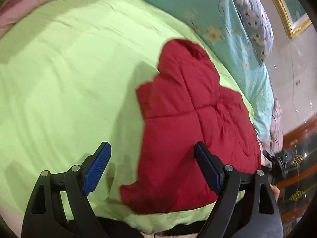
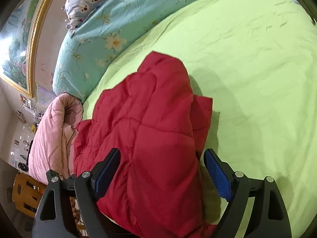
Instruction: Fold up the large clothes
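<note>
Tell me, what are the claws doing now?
Both claws open, empty. Red jacket folded on green sheet. Nothing in the way.

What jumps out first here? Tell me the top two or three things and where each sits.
The red padded jacket stands out first, lying folded on the lime green sheet near the bed's front edge. Behind it a turquoise flowered quilt runs along the far side. A pink quilt is bunched up beside the jacket.

red jacket [image 2: 150, 130]: quilted puffy cloth, slight sheen; green sheet [image 2: 247, 69]: matt creased cotton-like cloth.
</note>
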